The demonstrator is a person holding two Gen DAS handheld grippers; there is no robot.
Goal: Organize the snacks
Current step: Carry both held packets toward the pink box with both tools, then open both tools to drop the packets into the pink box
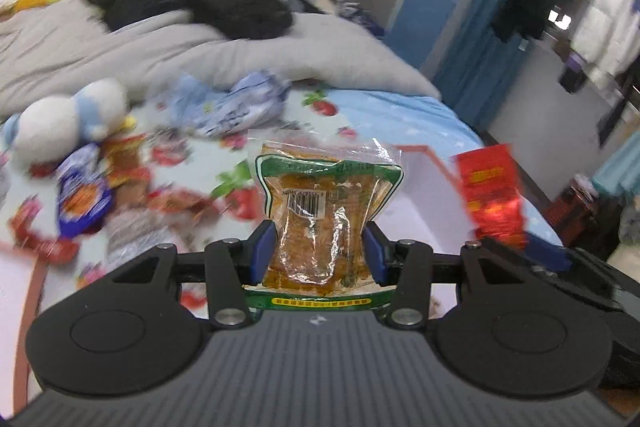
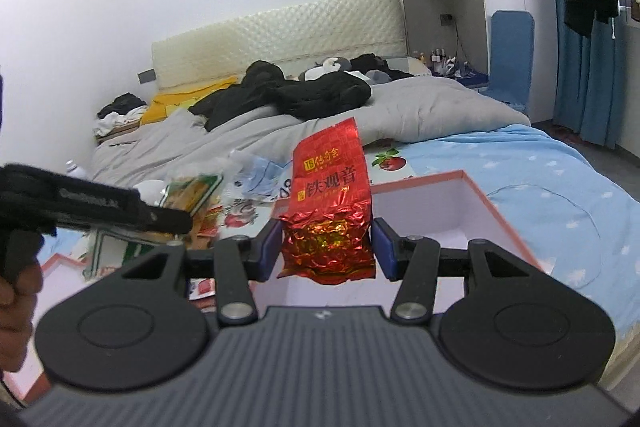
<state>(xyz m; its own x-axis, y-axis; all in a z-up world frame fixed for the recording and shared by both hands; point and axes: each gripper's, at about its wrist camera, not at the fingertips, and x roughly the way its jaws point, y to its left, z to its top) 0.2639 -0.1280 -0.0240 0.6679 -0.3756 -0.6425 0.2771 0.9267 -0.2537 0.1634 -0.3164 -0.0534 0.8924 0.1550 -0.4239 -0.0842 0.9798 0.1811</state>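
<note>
Above the pink-rimmed box [image 2: 460,183], my left gripper [image 1: 318,251] pinched a soft, crinkly snack pouch [image 1: 320,195] mid-body, my right gripper [image 2: 326,247] a light, crushable red foil packet [image 2: 330,203] low down.

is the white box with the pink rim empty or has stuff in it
Cannot tell fully: the white box shows only bare white inside, but the red foil packet in the right gripper hides part.

The open box [image 2: 472,195] lies on the bed [image 2: 560,179], right of the scattered snack packets [image 1: 88,195]. A plush toy [image 1: 60,119] sits, it seems, just behind those packets. The duvet [image 2: 420,111] lies farther back, dark clothes [image 2: 320,91] on it.
</note>
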